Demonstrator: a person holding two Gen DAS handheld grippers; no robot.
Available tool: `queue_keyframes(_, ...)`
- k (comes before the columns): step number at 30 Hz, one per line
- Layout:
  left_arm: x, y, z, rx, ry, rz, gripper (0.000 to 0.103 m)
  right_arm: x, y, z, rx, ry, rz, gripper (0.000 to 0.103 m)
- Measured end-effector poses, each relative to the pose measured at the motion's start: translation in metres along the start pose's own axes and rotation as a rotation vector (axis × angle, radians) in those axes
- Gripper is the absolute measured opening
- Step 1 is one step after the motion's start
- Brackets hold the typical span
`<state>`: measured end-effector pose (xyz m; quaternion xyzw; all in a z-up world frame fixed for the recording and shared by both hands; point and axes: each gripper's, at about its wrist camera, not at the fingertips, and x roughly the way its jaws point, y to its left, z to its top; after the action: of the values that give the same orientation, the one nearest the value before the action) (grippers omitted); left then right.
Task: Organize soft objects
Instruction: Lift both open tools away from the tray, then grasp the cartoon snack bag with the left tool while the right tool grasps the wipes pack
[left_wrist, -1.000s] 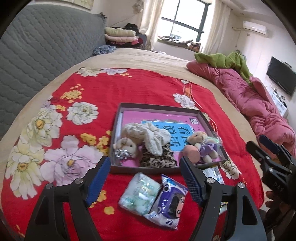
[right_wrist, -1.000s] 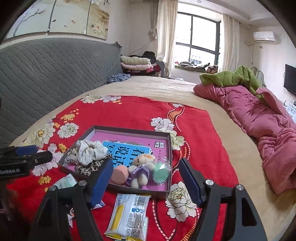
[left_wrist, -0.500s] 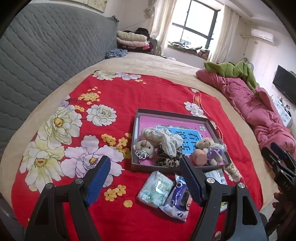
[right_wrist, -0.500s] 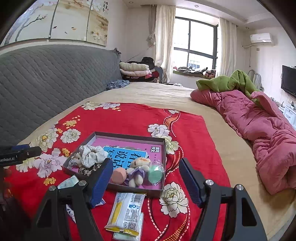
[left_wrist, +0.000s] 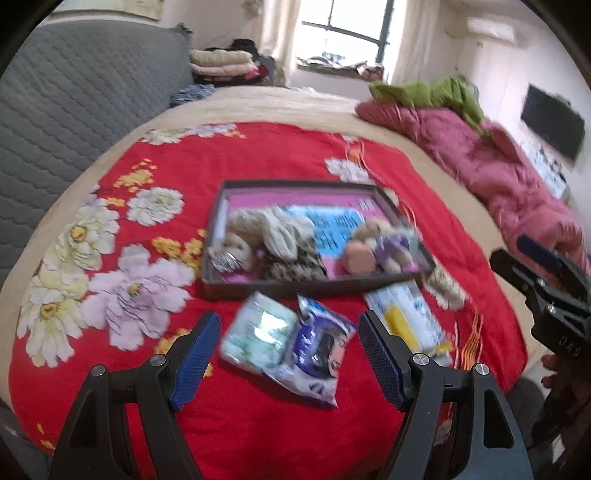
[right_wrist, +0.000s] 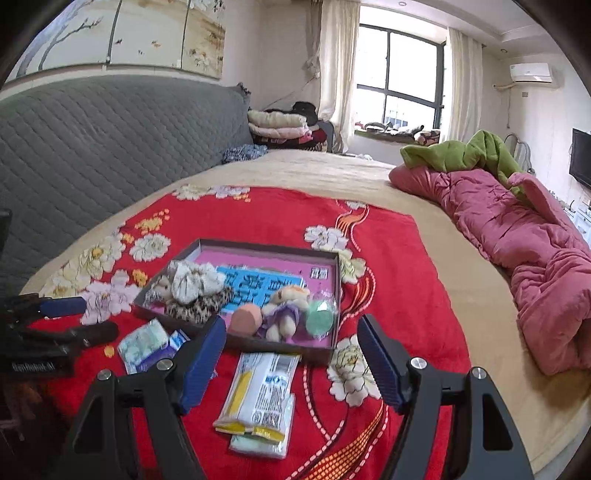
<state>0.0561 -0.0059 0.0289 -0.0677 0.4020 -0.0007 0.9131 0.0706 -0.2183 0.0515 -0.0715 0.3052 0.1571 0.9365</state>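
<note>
A shallow dark box (left_wrist: 310, 288) (right_wrist: 334, 280) lies on the red flowered blanket and holds a cream scrunchie (right_wrist: 192, 280), a leopard scrunchie (right_wrist: 199, 308), small plush toys (right_wrist: 286, 312), a peach puff (right_wrist: 245, 319) and a green puff (right_wrist: 319, 321). In front of the box lie a pale green tissue pack (left_wrist: 258, 334), a blue-purple pack (left_wrist: 319, 349) and a white-yellow pack (right_wrist: 260, 391). My left gripper (left_wrist: 288, 356) hovers open over the two left packs, touching nothing. My right gripper (right_wrist: 291, 360) stands open above the white-yellow pack.
The red blanket (right_wrist: 399, 266) covers the near part of a beige bed. A grey quilted headboard (right_wrist: 92, 147) runs along the left. A pink duvet (right_wrist: 517, 240) with a green blanket (right_wrist: 465, 151) lies at the right. Folded bedding (right_wrist: 280, 127) is stacked by the window.
My left gripper has swung back in over the packs, and its view is blurred by the motion. The right gripper has drifted slightly closer to the box. Both stay open.
</note>
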Motion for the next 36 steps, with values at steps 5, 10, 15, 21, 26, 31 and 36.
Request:
queue_keyframes(5,0.02,-0.02,-0.017,0.068,0.053,-0.011,0.078,0.009,0.009,-0.015,-0.026,0.036,0.012,0.073)
queue_keyframes(10,0.04,-0.023,-0.031,0.093,0.101,-0.013,0.078,0.015,0.012,-0.023,-0.029,0.059,0.025,0.073)
queue_keyframes(15,0.054,-0.025,-0.036,0.108,0.108,0.013,0.078,0.024,0.009,-0.031,-0.006,0.094,0.04,0.073)
queue_keyframes(21,0.071,-0.035,-0.037,0.167,0.117,0.036,0.077,0.039,0.011,-0.045,-0.013,0.153,0.042,0.073)
queue_keyframes(26,0.082,-0.041,-0.043,0.202,0.141,0.018,0.064,0.052,0.019,-0.056,-0.04,0.196,0.041,0.073)
queue_keyframes(31,0.092,-0.043,-0.043,0.206,0.158,-0.001,0.054,0.059,0.024,-0.061,-0.053,0.216,0.041,0.073)
queue_keyframes(36,0.102,-0.044,-0.041,0.186,0.167,-0.047,0.045,0.07,0.025,-0.064,-0.058,0.242,0.033,0.073)
